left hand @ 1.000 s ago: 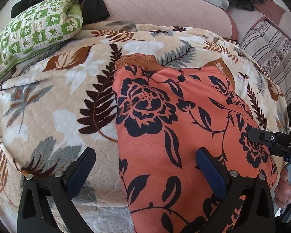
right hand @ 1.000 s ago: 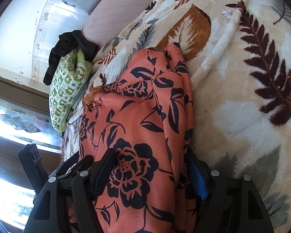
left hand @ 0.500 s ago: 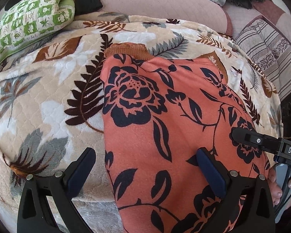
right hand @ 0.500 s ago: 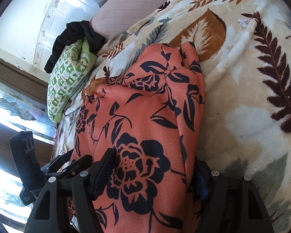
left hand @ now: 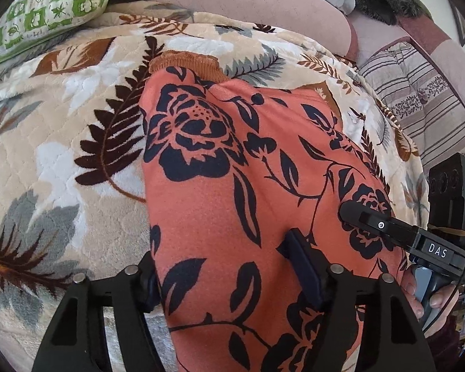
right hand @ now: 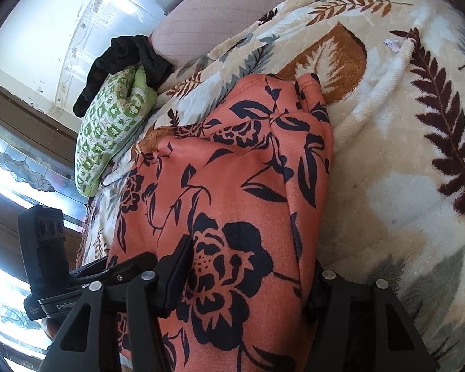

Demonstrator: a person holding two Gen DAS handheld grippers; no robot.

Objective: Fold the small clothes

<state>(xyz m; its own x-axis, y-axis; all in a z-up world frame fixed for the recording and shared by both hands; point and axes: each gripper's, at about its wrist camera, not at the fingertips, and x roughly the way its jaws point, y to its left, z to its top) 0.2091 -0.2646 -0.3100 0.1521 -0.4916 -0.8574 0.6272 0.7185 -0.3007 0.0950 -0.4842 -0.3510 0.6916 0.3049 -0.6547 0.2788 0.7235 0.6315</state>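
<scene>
The small garment (left hand: pixel 232 192) is orange-coral cloth printed with large dark navy roses, leaves and thin stems, and has a brownish-orange ribbed band (left hand: pixel 186 63) at its far end. It lies lengthwise on the bed, spread over a cream blanket with a leaf pattern, the ribbed band pointing toward the head of the bed. In the right wrist view the garment (right hand: pixel 232 204) lies doubled, its right-hand edge a thick rounded fold, with a bunched lobe at the far corner.
</scene>
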